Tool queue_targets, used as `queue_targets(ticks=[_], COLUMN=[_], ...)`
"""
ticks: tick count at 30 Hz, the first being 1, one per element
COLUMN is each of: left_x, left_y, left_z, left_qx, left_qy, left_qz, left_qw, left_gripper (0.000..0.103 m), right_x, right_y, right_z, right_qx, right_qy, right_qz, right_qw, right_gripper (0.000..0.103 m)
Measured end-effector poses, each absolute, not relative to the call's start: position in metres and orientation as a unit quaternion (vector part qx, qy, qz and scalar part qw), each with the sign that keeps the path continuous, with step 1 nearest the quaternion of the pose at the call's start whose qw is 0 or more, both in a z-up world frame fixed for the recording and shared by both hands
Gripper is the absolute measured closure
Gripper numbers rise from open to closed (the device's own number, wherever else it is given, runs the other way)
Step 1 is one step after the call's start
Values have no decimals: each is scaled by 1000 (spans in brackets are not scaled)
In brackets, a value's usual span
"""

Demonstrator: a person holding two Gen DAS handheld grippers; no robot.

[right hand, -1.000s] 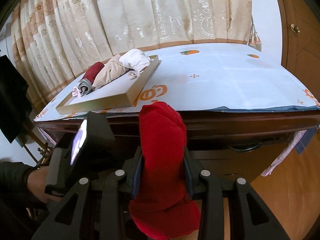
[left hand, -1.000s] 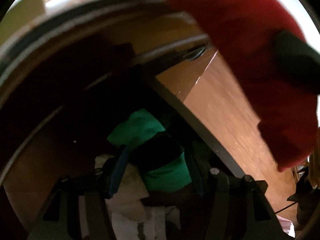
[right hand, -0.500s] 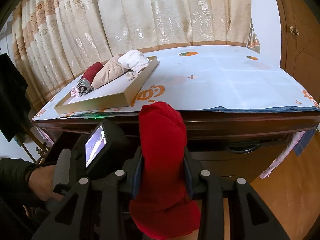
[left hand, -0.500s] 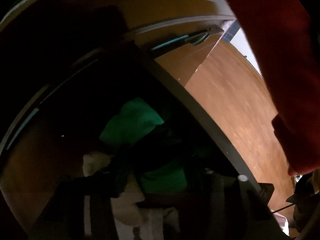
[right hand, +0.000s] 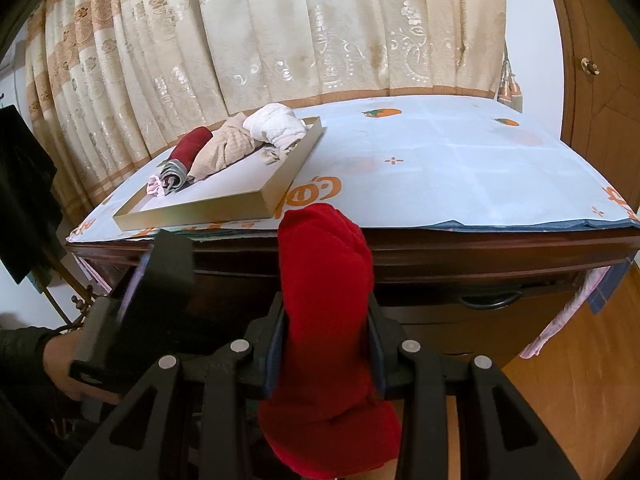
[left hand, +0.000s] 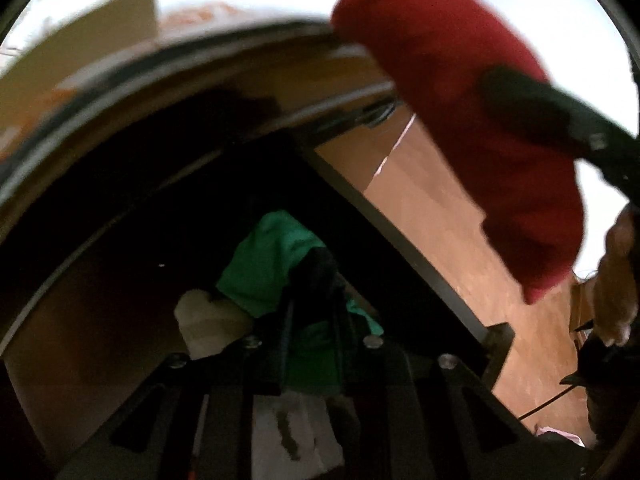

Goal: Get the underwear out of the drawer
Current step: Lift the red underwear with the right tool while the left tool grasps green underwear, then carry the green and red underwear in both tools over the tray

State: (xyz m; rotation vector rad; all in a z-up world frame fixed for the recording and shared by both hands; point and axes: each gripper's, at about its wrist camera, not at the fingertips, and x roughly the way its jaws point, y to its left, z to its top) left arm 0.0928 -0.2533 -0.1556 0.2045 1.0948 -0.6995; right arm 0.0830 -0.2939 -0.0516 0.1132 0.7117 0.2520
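Note:
Down in the dark open drawer (left hand: 400, 232), my left gripper (left hand: 314, 304) is shut on a green underwear roll (left hand: 268, 264) with a black band, its fingers pinched close together around the roll. A white cloth (left hand: 208, 324) lies just left of it. My right gripper (right hand: 326, 332) is shut on a red rolled piece of underwear (right hand: 326, 300) and holds it upright in front of the dresser. The left wrist view shows that same red roll (left hand: 460, 112) at the upper right, above the drawer.
A shallow tray (right hand: 240, 204) on the dresser's cloth-covered top (right hand: 460, 168) holds dark red, beige and white rolls. A closed drawer with a handle (right hand: 488, 300) is to the right. A hand (right hand: 60, 356) grips the left tool at lower left. Wooden floor (left hand: 440, 260) lies beside the drawer.
The left jaws have closed from wide apart onto the green roll, and the left gripper has risen a little out of the drawer. The right gripper and red roll have stayed still.

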Motion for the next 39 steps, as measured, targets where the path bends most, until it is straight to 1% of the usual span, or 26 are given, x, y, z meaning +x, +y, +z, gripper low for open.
queue_targets(ticks=[1, 3, 6, 14, 17, 23, 24, 32, 39], left_x=[90, 71, 75, 37, 25, 22, 33, 22, 26], left_y=[-238, -233, -224, -195, -192, -179, -179, -170, -161], left_z=[-148, -138, -114, -84, -81, -66, -69, -34, -15], left_qx=[91, 82, 74, 65, 67, 68, 68, 73, 76], left_qy=[501, 486, 462, 410, 390, 361, 356, 294, 266], left_qz=[-325, -325, -321, -314, -305, -297, -296, -282, -271], left_qw=[797, 807, 823, 854, 866, 881, 884, 910, 922], left_gripper=[89, 90, 90, 90, 91, 91, 91, 92, 92], right_x=[83, 83, 83, 84, 85, 85, 85, 84, 89], right_y=[-292, -290, -286, -272, -268, -259, -257, -245, -238], right_z=[-51, -49, -47, -41, -39, -30, -28, -15, -2], right_qx=[55, 56, 56, 63, 63, 59, 58, 52, 44], right_qy=[347, 346, 344, 338, 336, 327, 325, 310, 296], right_qz=[124, 124, 124, 133, 135, 140, 140, 148, 153], right_qw=[928, 928, 929, 930, 930, 933, 934, 938, 942], right_gripper=[65, 65, 65, 65, 65, 65, 65, 65, 65])
